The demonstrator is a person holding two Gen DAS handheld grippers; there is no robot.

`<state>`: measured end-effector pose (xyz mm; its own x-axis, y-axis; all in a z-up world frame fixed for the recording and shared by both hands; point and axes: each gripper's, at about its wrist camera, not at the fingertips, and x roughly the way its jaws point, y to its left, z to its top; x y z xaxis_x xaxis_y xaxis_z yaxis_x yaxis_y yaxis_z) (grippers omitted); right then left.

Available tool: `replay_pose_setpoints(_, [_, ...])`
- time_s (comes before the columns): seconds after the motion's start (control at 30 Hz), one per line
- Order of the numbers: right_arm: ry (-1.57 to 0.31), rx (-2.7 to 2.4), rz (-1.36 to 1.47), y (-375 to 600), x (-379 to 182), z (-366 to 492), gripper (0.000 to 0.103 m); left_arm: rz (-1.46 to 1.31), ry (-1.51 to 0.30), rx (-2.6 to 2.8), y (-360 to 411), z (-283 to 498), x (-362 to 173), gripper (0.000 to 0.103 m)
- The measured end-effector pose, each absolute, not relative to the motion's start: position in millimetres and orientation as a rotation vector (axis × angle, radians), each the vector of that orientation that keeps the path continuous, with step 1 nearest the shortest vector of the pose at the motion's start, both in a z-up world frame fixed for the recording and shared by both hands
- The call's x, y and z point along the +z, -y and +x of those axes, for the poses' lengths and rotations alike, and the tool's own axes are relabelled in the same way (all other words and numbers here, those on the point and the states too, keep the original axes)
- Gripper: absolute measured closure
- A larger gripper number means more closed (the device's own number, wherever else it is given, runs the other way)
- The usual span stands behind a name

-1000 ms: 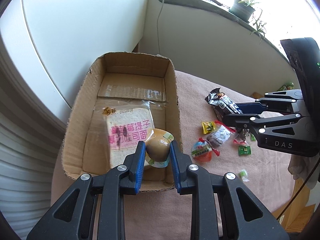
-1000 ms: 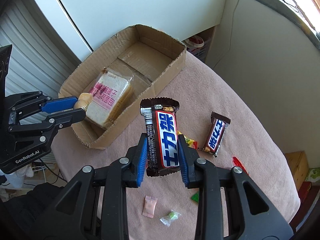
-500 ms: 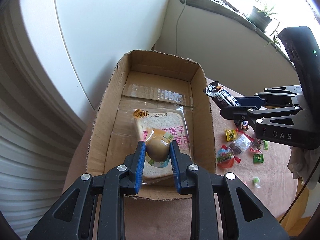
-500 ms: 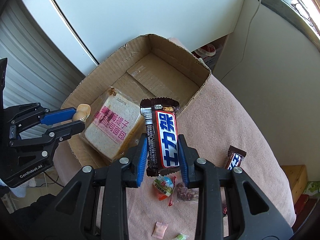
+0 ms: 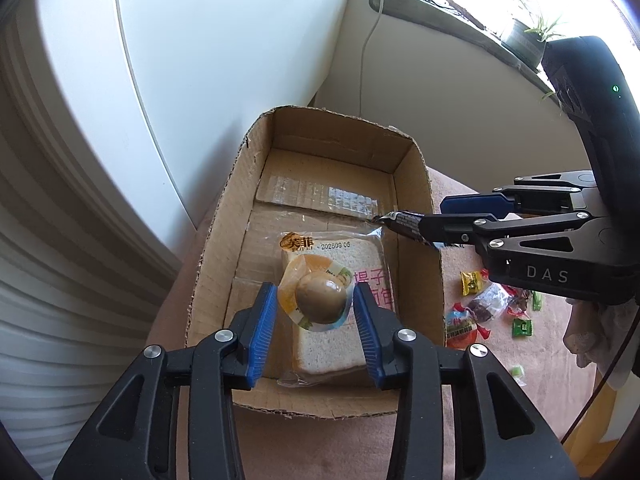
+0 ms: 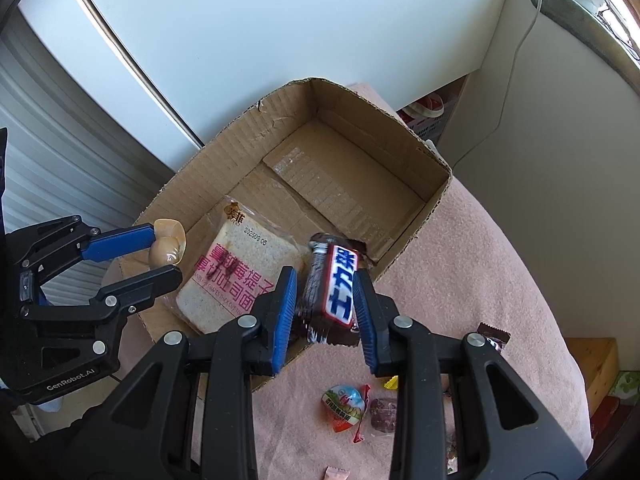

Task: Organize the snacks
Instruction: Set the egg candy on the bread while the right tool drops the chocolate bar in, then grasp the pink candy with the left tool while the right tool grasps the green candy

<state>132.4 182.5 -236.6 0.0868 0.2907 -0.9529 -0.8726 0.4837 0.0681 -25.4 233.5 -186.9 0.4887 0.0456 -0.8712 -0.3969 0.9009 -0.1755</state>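
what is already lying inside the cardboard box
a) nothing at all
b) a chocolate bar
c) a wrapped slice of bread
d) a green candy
c) The wrapped slice of bread lies on the floor of the cardboard box; the chocolate bar is between the fingers of the right gripper, and the packaged egg is between those of the left gripper.

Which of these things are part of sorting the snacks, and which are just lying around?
In play: cardboard box, bagged bread inside it, packed egg between the left gripper's fingers, chocolate bar between the right gripper's fingers, loose candies on the pink cloth.

Bystanders: potted plant, white cable, wooden block.
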Motion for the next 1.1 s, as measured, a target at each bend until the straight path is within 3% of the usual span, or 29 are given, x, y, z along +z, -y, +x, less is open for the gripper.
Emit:
replay_pose_setpoints(0.03, [-1.172,0.95,-0.626,-183,-236,132,0.055,-0.382,-1.031,0.279,-234,-25,-187,0.059])
replay_pose_setpoints(0.1, [-1.147,0.943,-0.627,-183,-232,132,0.038,-0.382,-1.031,0.282,-234,-24,-186,0.053])
replay_pose_setpoints(0.13, [-1.136,0.943,-0.623,-182,-230,131,0.036,-0.376,-1.032,0.281,-233,-23,-186,0.053])
replay_pose_setpoints(0.97, [-1.14,0.853,-0.538,-101,-205,141,0.033,-0.367,-1.062,0.185,-175,-25,-178,0.053])
replay_pose_setpoints(1.1, [-1.157,0.811,-0.501,-62,-202,139,0.021,-0.363,-1.082,0.136,-151,-24,-181,0.053])
